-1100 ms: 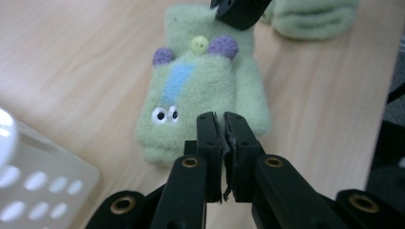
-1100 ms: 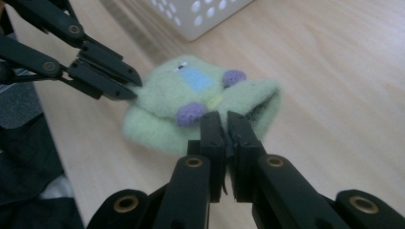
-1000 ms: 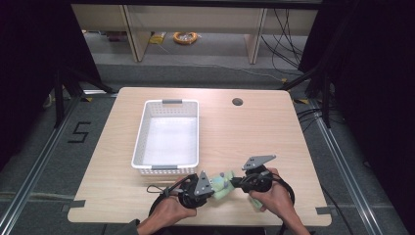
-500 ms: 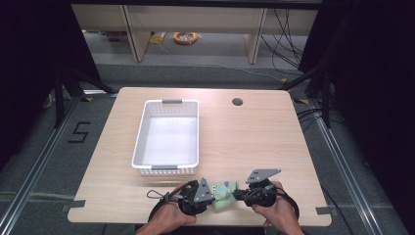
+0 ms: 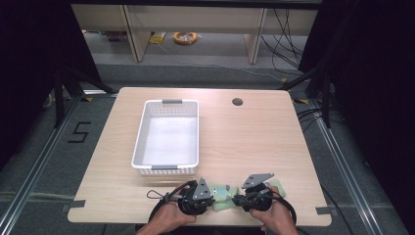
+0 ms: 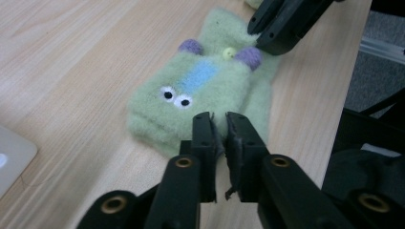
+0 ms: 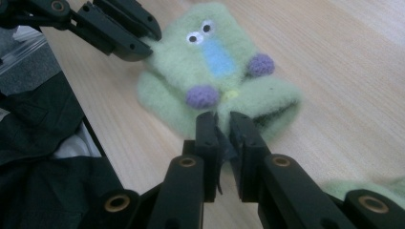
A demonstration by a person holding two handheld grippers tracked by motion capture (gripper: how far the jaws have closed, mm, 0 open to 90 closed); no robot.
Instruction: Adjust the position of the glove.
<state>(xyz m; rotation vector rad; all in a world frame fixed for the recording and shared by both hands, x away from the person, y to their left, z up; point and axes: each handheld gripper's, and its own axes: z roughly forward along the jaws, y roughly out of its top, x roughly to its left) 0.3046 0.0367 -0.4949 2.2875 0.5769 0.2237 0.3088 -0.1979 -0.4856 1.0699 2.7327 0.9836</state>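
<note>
Your left tool (image 6: 218, 125) has its jaws drawn narrow and pinched on the near edge of the green fuzzy mitten (image 6: 200, 93), just below its two stitched eyes. Your right tool (image 7: 222, 125) is closed down the same way on the opposite end, beside the purple bobbles and the small yellow dot. In each gripper view the other tool shows at the far end of the mitten, touching its fabric.

The mitten lies flat on the table (image 5: 254, 137), stretched between the two tools at the near edge, close to your body. It is pale green with a blue stripe down the middle, two purple knobs and white eyes. A second patch of the same green fabric (image 7: 367, 187) shows at the lower right of the right gripper view; from above a green piece (image 5: 278, 185) lies just beyond your right hand (image 5: 274, 218). Your left hand (image 5: 169, 219) grips its tool at the table's front edge, with a black cable looping beside it.

Farther out, a white slatted basket (image 5: 142, 132) stands left of centre on the light wood table, well apart from the mitten. A round cable hole (image 5: 238, 102) sits near the far edge. Around the table the floor is grey, with a "5" marked (image 5: 79, 132) at the left, cables trailing at the right, and pale shelving (image 5: 254, 29) behind with a coil of orange cord (image 5: 185, 37) on the floor.
</note>
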